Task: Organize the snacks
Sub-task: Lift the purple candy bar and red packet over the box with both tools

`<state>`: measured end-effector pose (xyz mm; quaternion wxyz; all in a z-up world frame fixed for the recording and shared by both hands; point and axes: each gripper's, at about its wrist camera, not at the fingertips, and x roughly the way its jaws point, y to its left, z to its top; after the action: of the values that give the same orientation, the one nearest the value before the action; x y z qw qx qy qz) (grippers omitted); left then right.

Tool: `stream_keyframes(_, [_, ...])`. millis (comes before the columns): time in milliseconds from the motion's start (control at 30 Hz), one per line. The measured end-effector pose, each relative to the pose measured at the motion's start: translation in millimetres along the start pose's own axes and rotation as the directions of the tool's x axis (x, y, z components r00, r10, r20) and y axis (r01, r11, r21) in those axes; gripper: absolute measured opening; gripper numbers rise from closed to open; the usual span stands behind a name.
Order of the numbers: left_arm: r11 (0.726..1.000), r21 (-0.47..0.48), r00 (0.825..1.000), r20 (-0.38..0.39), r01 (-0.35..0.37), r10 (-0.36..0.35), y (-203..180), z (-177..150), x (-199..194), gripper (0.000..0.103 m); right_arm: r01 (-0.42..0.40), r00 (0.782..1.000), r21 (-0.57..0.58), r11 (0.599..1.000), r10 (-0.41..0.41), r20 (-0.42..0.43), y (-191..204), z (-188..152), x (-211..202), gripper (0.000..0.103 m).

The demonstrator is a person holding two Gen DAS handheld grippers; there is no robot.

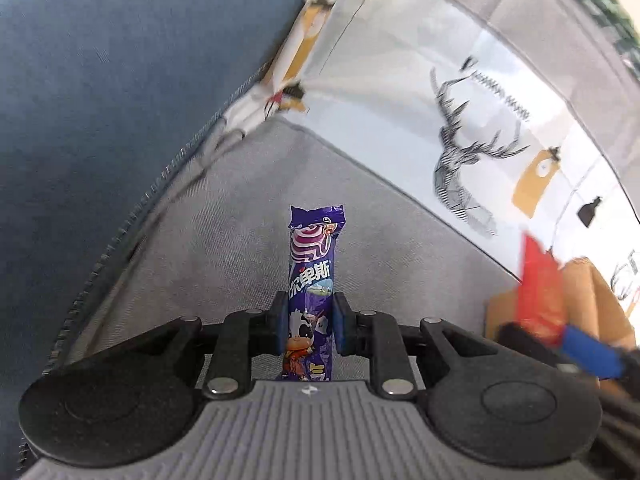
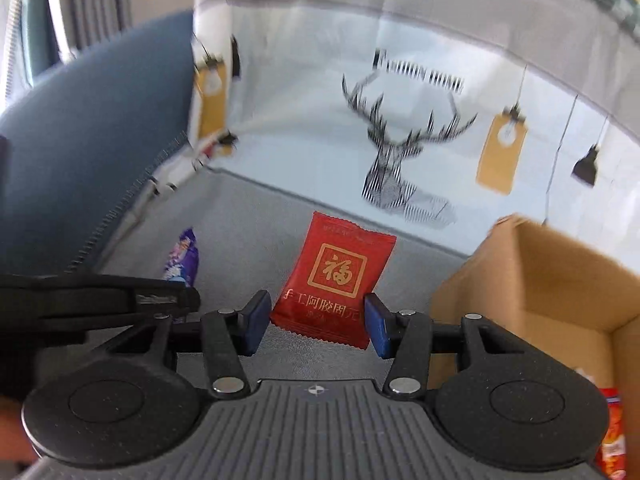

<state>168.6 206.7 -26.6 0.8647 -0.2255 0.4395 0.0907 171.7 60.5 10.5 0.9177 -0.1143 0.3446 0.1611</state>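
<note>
Your left gripper [image 1: 307,330] clamps the purple candy stick [image 1: 311,300]; your right gripper [image 2: 316,326] pinches the red snack packet [image 2: 334,280] beside the cardboard box [image 2: 560,280].

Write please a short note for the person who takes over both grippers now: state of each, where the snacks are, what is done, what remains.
Left gripper: shut on the purple snack stick, held above the grey cushion.
Right gripper: shut on the red snack packet, lifted.
Cardboard box: open, at the right; one red packet in the box already.
Left to do: put both held snacks in the box.
</note>
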Motion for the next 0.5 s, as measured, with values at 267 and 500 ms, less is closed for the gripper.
stream_keyframes(267, [0.988, 0.15, 0.989, 0.131, 0.044, -0.064, -8, -57, -76, 0.024, -0.029, 0.981, -0.025, 0.999, 0.033, 0.19, -33, -33, -108, 0.053])
stream_keyframes(500, [0.972, 0.233, 0.981, 0.185, 0.009, -0.053, -21, -107, -117, 0.024, -0.039, 0.947, 0.013, 0.999, 0.033, 0.319, -80, -99, -177, 0.053])
